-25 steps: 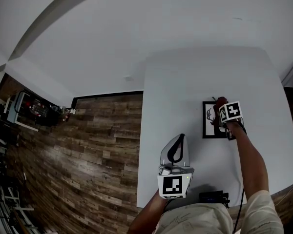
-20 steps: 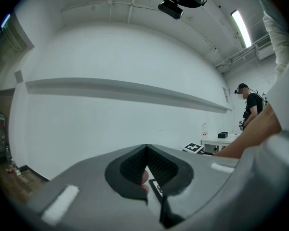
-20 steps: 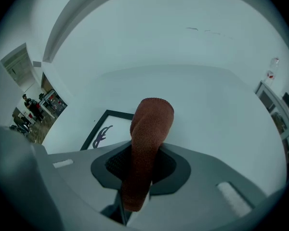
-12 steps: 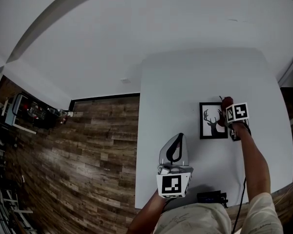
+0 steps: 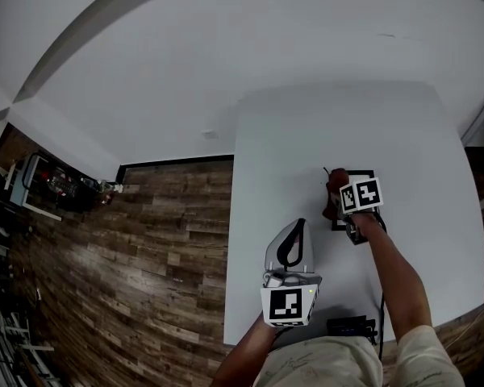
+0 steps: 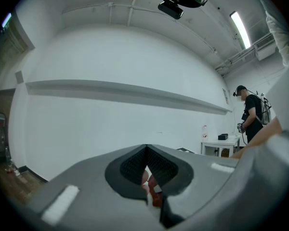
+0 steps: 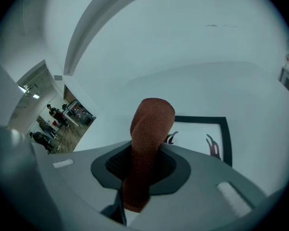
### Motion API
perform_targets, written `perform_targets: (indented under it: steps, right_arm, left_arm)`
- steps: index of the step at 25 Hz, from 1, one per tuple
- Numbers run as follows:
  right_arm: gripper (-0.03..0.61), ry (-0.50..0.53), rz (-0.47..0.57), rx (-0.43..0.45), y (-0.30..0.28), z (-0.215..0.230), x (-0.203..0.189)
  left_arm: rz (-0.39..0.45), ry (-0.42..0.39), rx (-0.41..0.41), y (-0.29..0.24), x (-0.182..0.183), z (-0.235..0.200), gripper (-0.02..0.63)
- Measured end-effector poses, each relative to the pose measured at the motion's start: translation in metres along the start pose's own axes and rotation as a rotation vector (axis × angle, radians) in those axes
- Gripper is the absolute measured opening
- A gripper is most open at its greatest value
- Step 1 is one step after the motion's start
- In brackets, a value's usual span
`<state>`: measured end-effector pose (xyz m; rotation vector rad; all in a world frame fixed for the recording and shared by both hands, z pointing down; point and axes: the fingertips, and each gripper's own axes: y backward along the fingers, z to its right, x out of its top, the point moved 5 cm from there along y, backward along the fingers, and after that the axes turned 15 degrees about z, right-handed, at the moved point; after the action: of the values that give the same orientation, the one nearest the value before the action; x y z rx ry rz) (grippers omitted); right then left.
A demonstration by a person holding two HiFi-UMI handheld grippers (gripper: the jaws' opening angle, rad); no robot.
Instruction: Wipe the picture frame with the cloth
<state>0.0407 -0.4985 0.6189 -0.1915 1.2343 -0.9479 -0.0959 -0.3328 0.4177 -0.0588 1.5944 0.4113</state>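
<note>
A black picture frame (image 5: 365, 174) with a deer print lies flat on the white table (image 5: 306, 127), mostly hidden under my right gripper (image 5: 336, 201). That gripper is shut on a rust-red cloth (image 5: 334, 193), which hangs over the frame's left part. In the right gripper view the cloth (image 7: 148, 138) sticks out from between the jaws, with the frame (image 7: 224, 131) just beyond it to the right. My left gripper (image 5: 289, 247) hovers near the table's front edge, jaws shut with nothing in them. In its own view the left gripper (image 6: 147, 170) faces a bare white wall.
A small black device (image 5: 351, 326) sits at the table's front edge near the person's body. Wooden floor (image 5: 145, 256) lies left of the table. A person (image 6: 250, 117) stands by a small white table (image 6: 220, 143) across the room.
My right gripper swept with the cloth from the frame's right side over to its left part. The left gripper stayed where it was.
</note>
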Motion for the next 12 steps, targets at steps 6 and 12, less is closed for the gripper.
perform_targets:
  steps: [6,12]
  right_arm:
    - [0.107,0.02,-0.061,-0.039,-0.01,0.004,-0.019]
    - [0.107,0.016,-0.068,-0.099,0.007,0.037,-0.023]
  left_arm:
    - [-0.001,0.001,0.014,0.002,0.002,-0.005,0.0]
    - [0.0,0.004,0.015,0.001,0.001,-0.004,0.0]
